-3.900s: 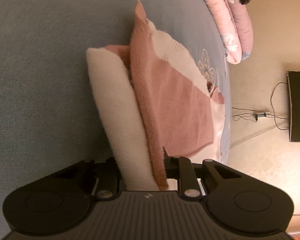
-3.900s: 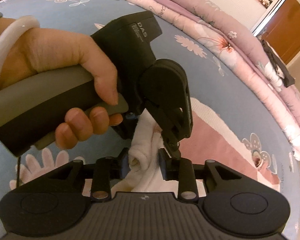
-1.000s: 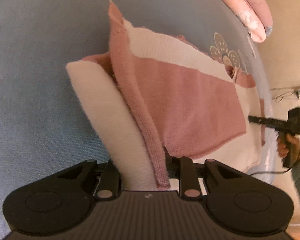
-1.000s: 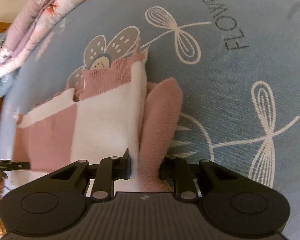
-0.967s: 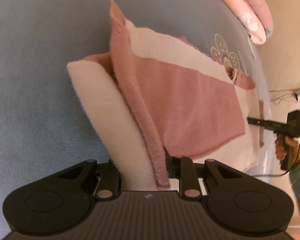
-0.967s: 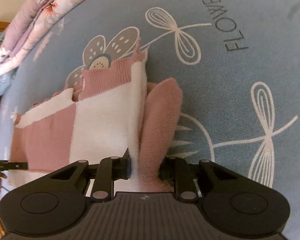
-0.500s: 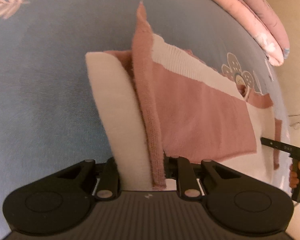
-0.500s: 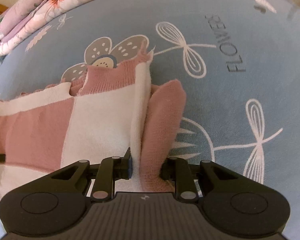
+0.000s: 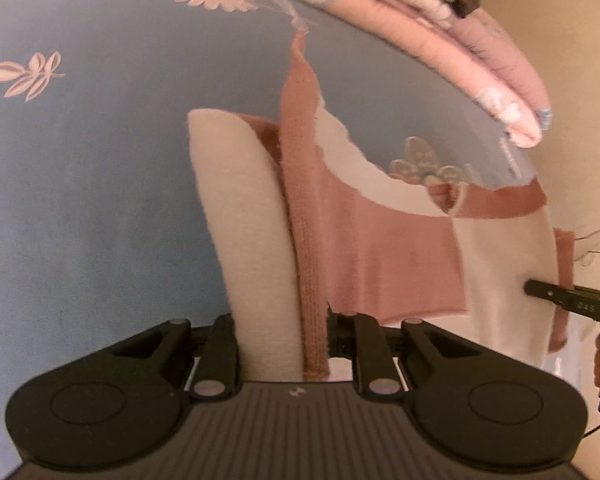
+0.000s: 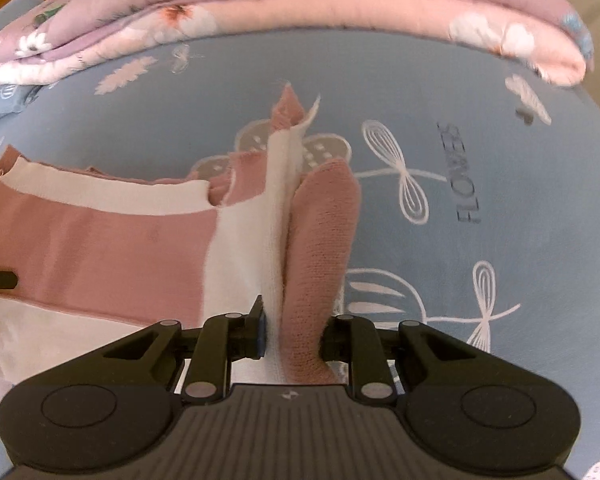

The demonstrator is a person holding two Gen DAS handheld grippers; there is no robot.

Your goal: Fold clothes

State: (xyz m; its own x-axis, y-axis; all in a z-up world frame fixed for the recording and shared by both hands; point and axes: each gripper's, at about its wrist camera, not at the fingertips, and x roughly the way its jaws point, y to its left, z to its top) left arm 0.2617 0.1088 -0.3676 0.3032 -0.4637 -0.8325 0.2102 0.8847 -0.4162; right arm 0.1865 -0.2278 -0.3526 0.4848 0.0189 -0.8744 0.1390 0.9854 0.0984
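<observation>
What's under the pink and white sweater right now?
The blue flower-print bedsheet shows all around the sweater, and a grey printed flower peeks out past its top edge. Whatever lies directly beneath the stretched fabric is covered.

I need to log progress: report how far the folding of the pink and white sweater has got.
Done: the sleeves look folded in, bunched with the side edges of the sweater. In hand: the left gripper and right gripper each clamp one such edge, holding the sweater stretched between them above the blue bedsheet. Left: fold the body over and lay it flat; no finished fold lies there yet.
</observation>
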